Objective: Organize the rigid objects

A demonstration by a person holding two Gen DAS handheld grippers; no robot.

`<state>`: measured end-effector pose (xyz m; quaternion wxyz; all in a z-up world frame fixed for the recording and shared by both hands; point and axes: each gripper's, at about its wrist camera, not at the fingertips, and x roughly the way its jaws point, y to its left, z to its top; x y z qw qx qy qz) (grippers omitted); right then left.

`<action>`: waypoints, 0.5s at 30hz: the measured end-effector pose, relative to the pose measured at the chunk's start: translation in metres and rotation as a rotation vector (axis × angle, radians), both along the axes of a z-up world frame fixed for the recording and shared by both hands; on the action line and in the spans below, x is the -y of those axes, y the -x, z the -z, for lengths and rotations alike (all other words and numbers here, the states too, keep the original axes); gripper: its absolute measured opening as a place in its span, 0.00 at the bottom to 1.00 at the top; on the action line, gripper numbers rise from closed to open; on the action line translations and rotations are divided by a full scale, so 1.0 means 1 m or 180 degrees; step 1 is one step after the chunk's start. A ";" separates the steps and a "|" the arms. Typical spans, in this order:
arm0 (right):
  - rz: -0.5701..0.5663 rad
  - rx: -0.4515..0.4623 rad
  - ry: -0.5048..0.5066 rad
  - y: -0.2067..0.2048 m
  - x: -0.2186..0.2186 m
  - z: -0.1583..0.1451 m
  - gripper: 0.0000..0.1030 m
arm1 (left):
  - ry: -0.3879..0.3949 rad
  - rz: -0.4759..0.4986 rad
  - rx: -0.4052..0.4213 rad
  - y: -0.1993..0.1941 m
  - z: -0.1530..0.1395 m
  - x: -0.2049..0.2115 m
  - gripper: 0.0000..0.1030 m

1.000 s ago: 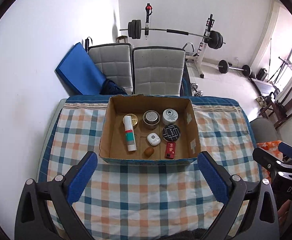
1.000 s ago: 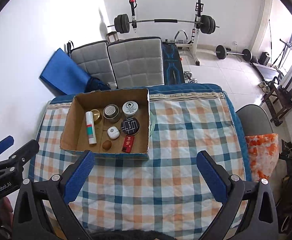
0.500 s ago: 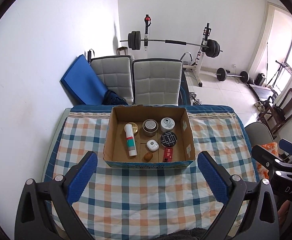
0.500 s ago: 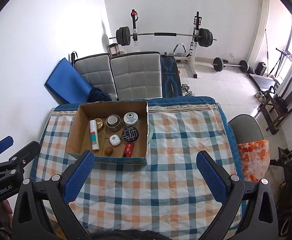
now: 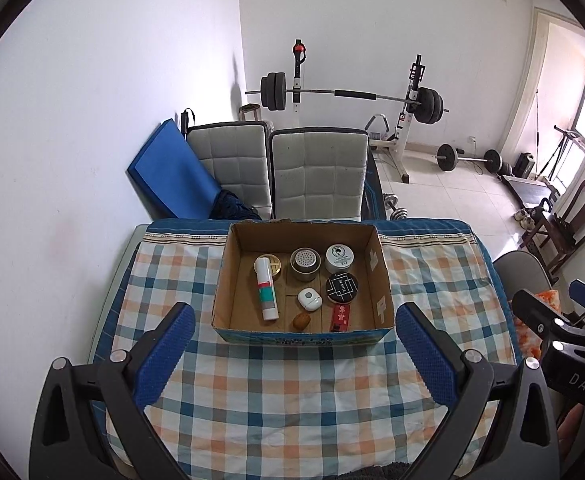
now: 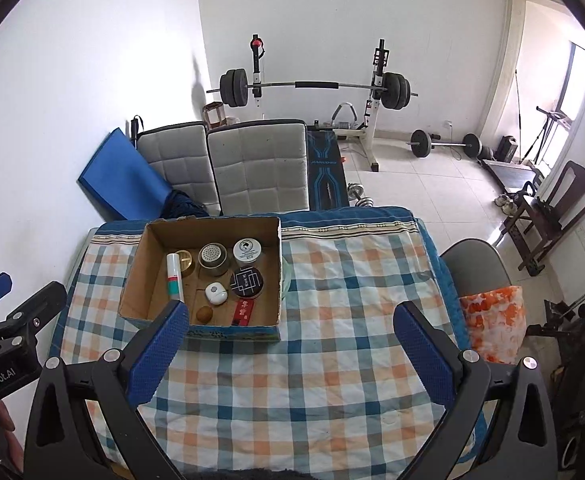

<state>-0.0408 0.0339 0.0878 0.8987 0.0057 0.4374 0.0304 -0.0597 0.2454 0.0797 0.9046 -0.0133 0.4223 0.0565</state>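
Observation:
An open cardboard box stands on the checked tablecloth. Inside lie a white tube with a teal and red band, a metal tin with a perforated lid, a white round jar, a black round tin, a white oval case, a small brown nut-like piece and a red flat pack. My left gripper is open and empty, high above the table's near side. My right gripper is open and empty, to the right of the box.
The checked tablecloth covers the table. Two grey padded chairs stand behind it, with a blue mat against the wall. A barbell rack stands further back. A grey chair with an orange cloth is at the right.
Both grippers have risen and pulled back from the table, so the box looks smaller and more of the room shows. Both stay open. The box contents have not moved.

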 end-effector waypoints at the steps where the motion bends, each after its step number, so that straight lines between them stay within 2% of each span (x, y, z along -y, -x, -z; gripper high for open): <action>1: 0.0008 -0.0001 0.0007 0.000 0.000 0.000 1.00 | 0.0002 -0.0003 0.0002 0.000 -0.001 0.000 1.00; 15: 0.0026 -0.0053 0.0002 0.003 0.000 0.006 1.00 | 0.0042 0.0021 -0.0057 -0.004 0.002 0.003 1.00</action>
